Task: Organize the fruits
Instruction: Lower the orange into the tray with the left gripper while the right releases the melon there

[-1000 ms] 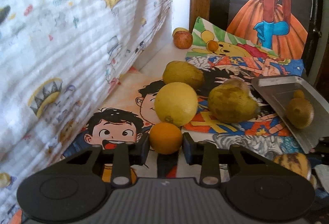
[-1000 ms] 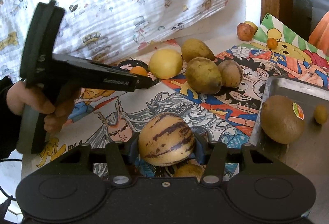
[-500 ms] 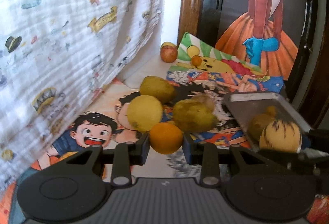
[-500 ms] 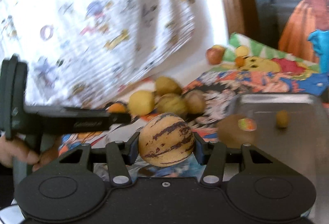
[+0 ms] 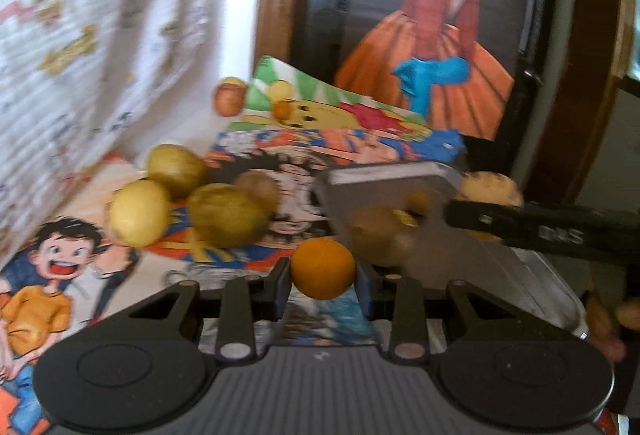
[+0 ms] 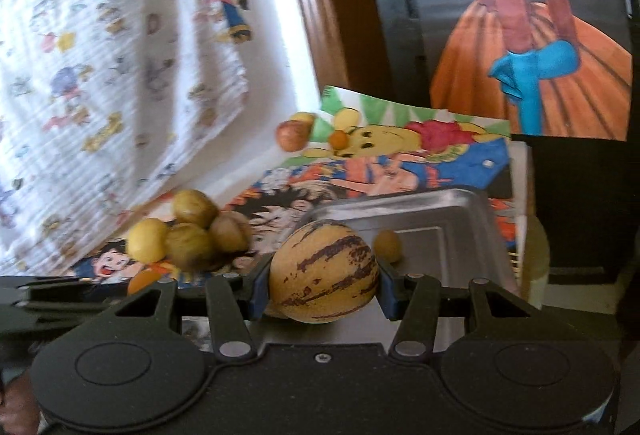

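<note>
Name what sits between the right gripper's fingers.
A striped melon fills the gap in the right gripper, pads touching both sides, shown in the right wrist view.

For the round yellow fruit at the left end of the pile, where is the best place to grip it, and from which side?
Grip the round yellow fruit across its widest middle, coming from above. It looks nearly spherical, so any diameter should hold, but a greenish fruit sits close on its right, leaving little room for side entry. Both tongs are full now.

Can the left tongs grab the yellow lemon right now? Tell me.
Probably not yet. The left tongs are shut on the orange, so nothing else fits between them. The lemon itself sits exposed on the mat.
</note>
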